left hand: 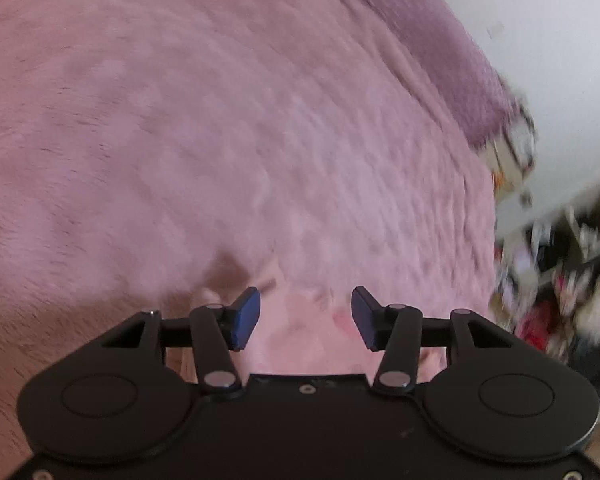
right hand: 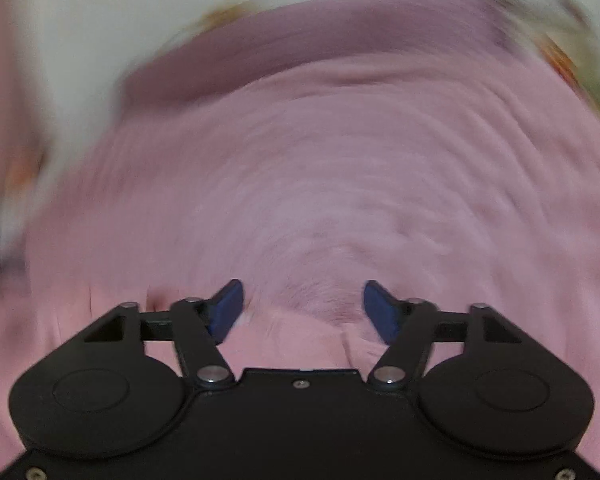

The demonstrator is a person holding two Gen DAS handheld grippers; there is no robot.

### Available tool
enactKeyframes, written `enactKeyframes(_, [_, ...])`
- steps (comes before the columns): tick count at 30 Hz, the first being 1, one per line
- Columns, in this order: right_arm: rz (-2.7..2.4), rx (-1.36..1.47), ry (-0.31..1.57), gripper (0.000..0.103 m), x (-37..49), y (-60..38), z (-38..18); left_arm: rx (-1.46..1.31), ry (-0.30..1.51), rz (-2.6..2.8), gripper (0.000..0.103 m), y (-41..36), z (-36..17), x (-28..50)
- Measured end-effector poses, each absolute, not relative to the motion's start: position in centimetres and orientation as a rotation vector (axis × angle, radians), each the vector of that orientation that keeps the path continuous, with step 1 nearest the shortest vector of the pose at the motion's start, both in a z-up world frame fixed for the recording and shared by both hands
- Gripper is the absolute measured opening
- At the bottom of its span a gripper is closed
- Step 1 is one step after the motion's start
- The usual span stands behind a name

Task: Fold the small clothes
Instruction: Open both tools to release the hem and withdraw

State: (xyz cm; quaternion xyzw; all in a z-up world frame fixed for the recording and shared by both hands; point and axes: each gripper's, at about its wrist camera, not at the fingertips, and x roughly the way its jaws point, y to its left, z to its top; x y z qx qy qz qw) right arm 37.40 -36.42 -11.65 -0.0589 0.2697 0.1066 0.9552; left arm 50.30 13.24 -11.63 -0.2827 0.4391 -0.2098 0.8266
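A small pale pink garment lies on a fluffy pink blanket, right under my left gripper. That gripper is open, its blue pads apart above the cloth with nothing between them. The right wrist view is blurred. There my right gripper is open too, and its blue pads are clear of the smooth pink cloth below them. I cannot tell how the garment is folded.
The blanket's far edge meets a white wall. A cluttered shelf stands off the blanket's right side. In the right wrist view a white wall is at the back left, with blurred colourful things at the upper right.
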Motion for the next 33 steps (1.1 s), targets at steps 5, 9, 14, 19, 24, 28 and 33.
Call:
enactKeyframes(5, [0.409,-0.302,0.736,0.044,39.7,-32.5,-13.3,-0.451,0.956,-0.585,0.052,8.0,-12.0,49.0])
enactKeyframes(9, [0.333,-0.358,0.774,0.045,40.6,-32.6,-13.6,-0.392,0.975,-0.639,0.053,4.4,-12.8,48.9])
enactKeyframes(14, [0.244,-0.338,0.856,0.047,41.3,-35.5,-14.7,-0.206,0.966,-0.585,0.053,2.1,-13.7,48.2])
enactKeyframes(19, [0.208,-0.303,0.849,0.054,41.0,-36.5,-16.7,-0.225,0.985,-0.52,0.054,3.5,-15.1,48.6])
enactKeyframes(24, [0.226,-0.282,0.852,0.057,41.9,-35.9,-18.1,-0.232,0.975,-0.458,0.054,5.4,-15.1,48.4])
enactKeyframes(28, [0.252,-0.291,0.886,0.02,42.7,-35.6,-18.6,-0.247,0.992,-0.449,0.054,6.8,-15.5,48.1])
enactKeyframes(33, [0.224,-0.302,0.856,0.003,42.6,-35.9,-17.9,-0.256,0.998,-0.45,0.054,7.6,-16.0,47.9])
